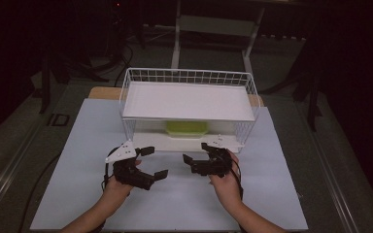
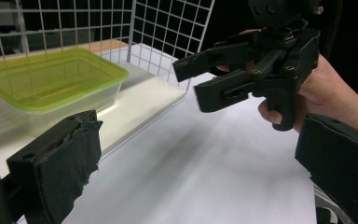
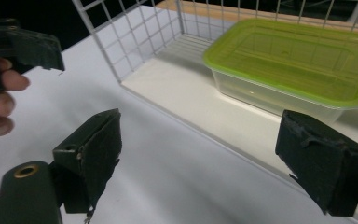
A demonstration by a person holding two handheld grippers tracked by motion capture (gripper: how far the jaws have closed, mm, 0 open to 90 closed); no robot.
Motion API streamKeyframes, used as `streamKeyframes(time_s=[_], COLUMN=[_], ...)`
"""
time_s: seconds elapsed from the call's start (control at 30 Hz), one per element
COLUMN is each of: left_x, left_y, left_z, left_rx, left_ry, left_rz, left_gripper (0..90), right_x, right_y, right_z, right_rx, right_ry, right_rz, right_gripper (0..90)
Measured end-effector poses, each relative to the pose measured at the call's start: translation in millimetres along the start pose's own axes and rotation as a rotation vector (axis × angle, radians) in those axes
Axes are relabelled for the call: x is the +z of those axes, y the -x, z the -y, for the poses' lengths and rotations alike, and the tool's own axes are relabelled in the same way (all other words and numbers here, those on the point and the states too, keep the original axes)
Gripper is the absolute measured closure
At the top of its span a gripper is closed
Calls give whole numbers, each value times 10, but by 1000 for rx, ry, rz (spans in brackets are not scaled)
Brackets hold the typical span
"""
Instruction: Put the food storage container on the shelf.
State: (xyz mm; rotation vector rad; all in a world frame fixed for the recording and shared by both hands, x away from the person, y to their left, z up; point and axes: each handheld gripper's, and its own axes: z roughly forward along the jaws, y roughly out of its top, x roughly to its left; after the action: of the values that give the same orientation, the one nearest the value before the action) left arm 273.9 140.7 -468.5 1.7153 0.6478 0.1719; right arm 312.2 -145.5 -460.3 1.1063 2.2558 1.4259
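One readable mark: "ID" in pale letters on the dark floor strip (image 1: 58, 119), left of centre in the high view, just off the white board's left edge. Letters are dim and small, reading fairly sure, nothing more legible after them. No legible print, label or brand elsewhere in the high view, left gripper view or right gripper view.
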Motion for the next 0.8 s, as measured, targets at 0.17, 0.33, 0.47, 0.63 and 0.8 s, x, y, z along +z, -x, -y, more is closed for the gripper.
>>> streamKeyframes(time_s=[0.17, 0.33, 0.47, 0.63, 0.8], left_x=[-68, -125, -165, -192, -231], left_y=[23, 68, 121, 180, 230], left_z=[23, 44, 71, 132, 187], left_rx=[-10, -15, -17, -4, -3], left_ry=[13, 10, 16, -15, -22], left_rz=[-5, 8, 23, 46, 70], left_gripper=[8, 8, 8, 8, 8], right_x=[-128, -264, -349, -430, -513], right_y=[-19, -24, -32, -34, -17], right_z=[27, 98, 185, 307, 397], right_rx=[-30, -13, -3, -15, -20], right_ry=[3, 6, 1, -14, -4], right_rz=[-7, -24, -36, -37, -57], right_gripper=[143, 143, 143, 143, 143])
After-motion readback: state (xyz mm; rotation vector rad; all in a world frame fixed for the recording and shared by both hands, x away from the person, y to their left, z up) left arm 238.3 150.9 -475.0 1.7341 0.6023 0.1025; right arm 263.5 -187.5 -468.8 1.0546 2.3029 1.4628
